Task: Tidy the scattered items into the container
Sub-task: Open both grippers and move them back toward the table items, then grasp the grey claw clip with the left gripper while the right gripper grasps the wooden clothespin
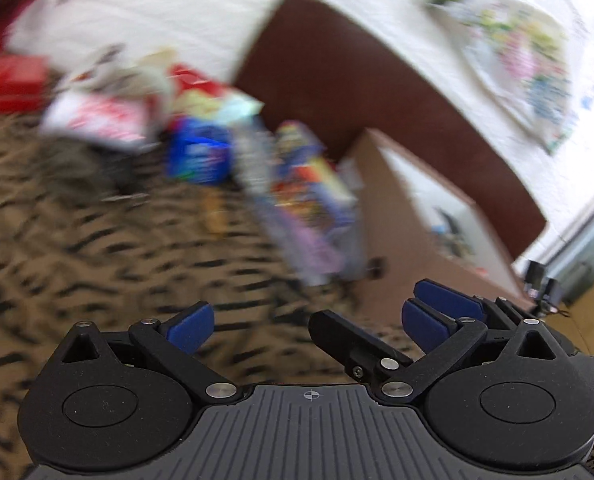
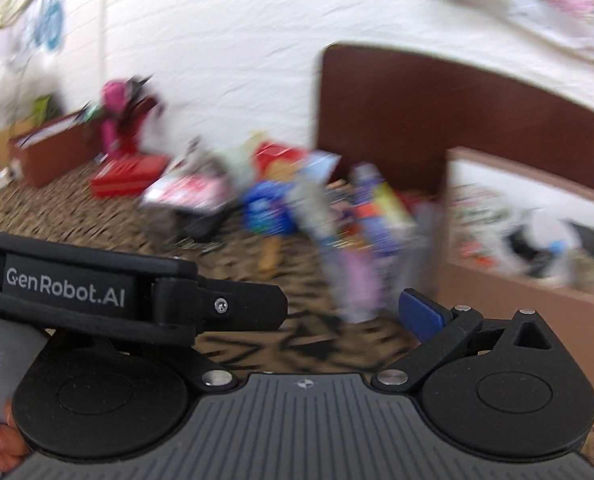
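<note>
Both views are motion-blurred. A heap of scattered packets lies on the patterned bedspread, with a blue pack and a long purple packet among them. The cardboard box stands to the right, with items inside. My left gripper is open and empty, low over the bedspread. In the right wrist view the heap and the box show ahead. My right gripper is open and empty; the left gripper's body crosses in front of its left finger.
A dark brown headboard stands behind the box against a white wall. A red box lies at the far left of the heap. Another brown box and pink items sit at the far left.
</note>
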The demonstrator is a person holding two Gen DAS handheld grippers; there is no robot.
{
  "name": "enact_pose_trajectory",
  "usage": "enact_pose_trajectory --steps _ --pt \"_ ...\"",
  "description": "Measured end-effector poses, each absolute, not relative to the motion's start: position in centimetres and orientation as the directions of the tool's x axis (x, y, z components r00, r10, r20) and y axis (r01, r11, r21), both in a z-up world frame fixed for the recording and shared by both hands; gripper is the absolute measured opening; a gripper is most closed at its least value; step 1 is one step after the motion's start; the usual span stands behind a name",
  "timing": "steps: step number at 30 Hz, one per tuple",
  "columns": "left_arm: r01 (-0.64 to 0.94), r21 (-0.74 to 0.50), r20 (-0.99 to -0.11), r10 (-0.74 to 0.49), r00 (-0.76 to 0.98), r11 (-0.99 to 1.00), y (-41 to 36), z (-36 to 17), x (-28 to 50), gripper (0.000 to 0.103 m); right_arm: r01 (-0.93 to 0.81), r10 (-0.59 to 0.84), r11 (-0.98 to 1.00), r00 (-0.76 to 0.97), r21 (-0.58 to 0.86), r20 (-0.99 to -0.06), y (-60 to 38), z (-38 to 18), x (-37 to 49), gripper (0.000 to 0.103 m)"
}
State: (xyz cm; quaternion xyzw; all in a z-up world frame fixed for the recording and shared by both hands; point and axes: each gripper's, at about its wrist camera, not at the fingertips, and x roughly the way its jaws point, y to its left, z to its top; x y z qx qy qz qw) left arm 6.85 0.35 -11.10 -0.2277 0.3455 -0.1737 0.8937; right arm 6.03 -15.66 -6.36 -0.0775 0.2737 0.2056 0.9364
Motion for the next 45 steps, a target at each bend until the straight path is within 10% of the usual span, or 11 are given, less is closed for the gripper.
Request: enact_pose_trajectory --steps 15,22,25,33,37,41,45 --pt "-0.075 -0.508 -0.612 -0.299 0.732 0.858 9.4 -14.5 13.8 0.095 -0.448 0.279 0.887 0.71 -0.109 -0.647 -9.3 -10.6 10.6 0.1" --pt "-0.1 -0.432 -0.615 -0.212 0.76 0.896 9.0 -14.8 15.9 0.072 -0.43 0.272 0.899 0.699 -0.084 -0.661 -9.0 -11.8 13.1 0.1" --pt "-0.12 -0.425 -0.618 -0.191 0.763 0.897 9.4 -15.1 16.3 0.046 -0.428 0.284 0.902 0.685 -0.056 -0.67 -8.8 -12.2 14.2 0.096" --pt "-0.144 -0.45 -0.599 -0.179 0.78 0.881 10.2 -15.2 14.3 0.034 -0.369 0.289 0.929 0.689 0.021 -0.665 -9.3 -12.7 16.8 0.078" --pt "-0.214 -0.469 -0.597 -0.129 0.791 0.857 11.1 -15.3 12.8 0.035 -0.35 0.282 0.936 0.694 0.031 -0.663 -9.9 -12.4 17.5 0.075" --pt "-0.244 -0.454 -0.584 -0.08 0.808 0.857 11.2 -14.7 12.4 0.064 -0.337 0.274 0.941 0.699 0.033 -0.661 -10.0 -12.4 18.0 0.074" --pt "-0.249 -0.438 -0.585 -0.063 0.809 0.864 11.1 -14.4 13.3 0.068 -0.325 0.262 0.945 0.708 0.026 -0.656 -9.7 -12.6 18.5 0.065"
